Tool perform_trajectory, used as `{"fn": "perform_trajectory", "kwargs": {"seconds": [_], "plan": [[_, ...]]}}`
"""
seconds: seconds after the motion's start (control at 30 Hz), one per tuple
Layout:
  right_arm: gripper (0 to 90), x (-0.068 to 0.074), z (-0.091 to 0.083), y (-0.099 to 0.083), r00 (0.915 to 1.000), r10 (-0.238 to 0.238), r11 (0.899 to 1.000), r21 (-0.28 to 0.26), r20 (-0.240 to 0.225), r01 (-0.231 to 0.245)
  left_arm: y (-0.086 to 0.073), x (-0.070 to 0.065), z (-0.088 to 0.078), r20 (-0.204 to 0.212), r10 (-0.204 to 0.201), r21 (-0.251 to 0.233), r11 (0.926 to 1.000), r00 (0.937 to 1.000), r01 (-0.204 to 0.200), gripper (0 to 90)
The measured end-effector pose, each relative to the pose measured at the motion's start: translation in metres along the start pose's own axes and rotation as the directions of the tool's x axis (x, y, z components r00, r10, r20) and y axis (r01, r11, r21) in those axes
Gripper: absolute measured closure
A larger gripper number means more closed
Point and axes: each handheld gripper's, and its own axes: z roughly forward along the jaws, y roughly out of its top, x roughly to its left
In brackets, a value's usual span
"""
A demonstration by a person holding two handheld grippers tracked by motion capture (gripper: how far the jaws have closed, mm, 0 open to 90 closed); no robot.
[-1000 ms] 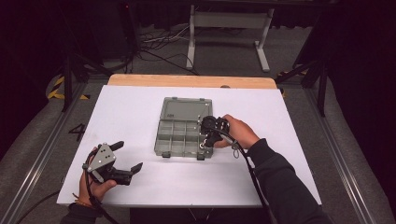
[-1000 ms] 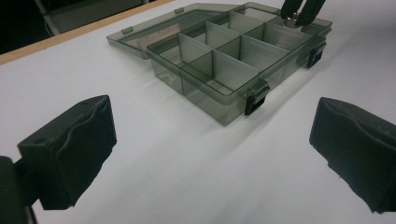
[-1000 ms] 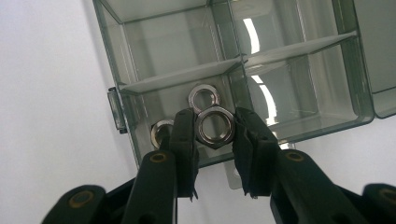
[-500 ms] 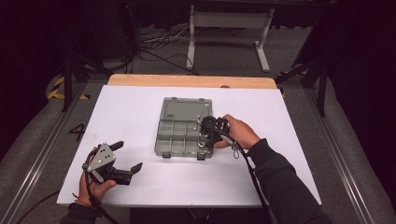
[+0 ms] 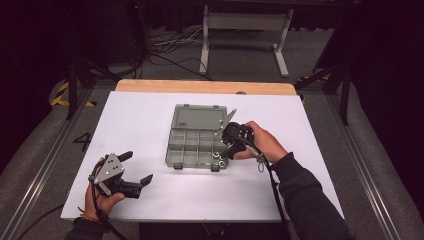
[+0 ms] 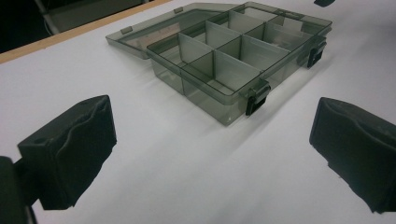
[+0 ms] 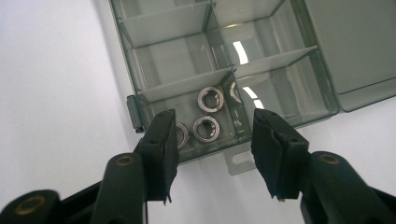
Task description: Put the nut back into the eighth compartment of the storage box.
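A smoky clear compartment box [image 5: 196, 142] is lying open in the middle of the white counter [image 5: 140, 120], its lid folded back flat. The right tongs [image 7: 212, 135] are hovering over the box's near right corner compartment, where silvery ring-shaped nuts [image 7: 206, 129] are lying. Their jaws have just been opening and are standing apart with nothing gripped. The left tongs [image 5: 135, 170] are resting near the counter's front left corner, well apart from the box, jaws wide apart and empty.
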Motion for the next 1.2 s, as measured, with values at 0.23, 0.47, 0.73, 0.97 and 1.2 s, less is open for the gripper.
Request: {"fn": "perform_trajectory", "kwargs": {"seconds": [0.23,0.47,0.73,0.97,1.2], "plan": [[45.5,0.002,-0.012,-0.009,0.9996,0.024,0.997,-0.076,0.016,-0.023,0.000,0.000,0.000,-0.002,0.000,0.000,1.0000,1.0000,0.000,1.1],[41.4,0.005,-0.019,-0.015,0.9989,0.029,0.993,-0.113,0.037,-0.024,0.000,0.000,0.000,-0.006,0.003,-0.001,1.0000,1.0000,-0.003,1.1],[32.0,0.006,-0.025,-0.027,0.9946,0.070,0.987,-0.150,0.077,-0.058,0.000,-0.001,-0.001,0.005,0.008,-0.014,0.9999,1.0000,-0.008,1.4],[23.4,0.004,-0.029,-0.038,0.9885,0.107,0.978,-0.188,0.107,-0.085,0.000,-0.001,0.000,0.002,0.010,-0.014,0.9999,0.9999,-0.010,1.7],[19.7,0.008,-0.036,-0.047,0.9826,0.124,0.964,-0.252,0.139,-0.086,0.001,-0.002,0.000,-0.003,0.010,-0.012,0.9999,0.9999,-0.010,1.8]]}}
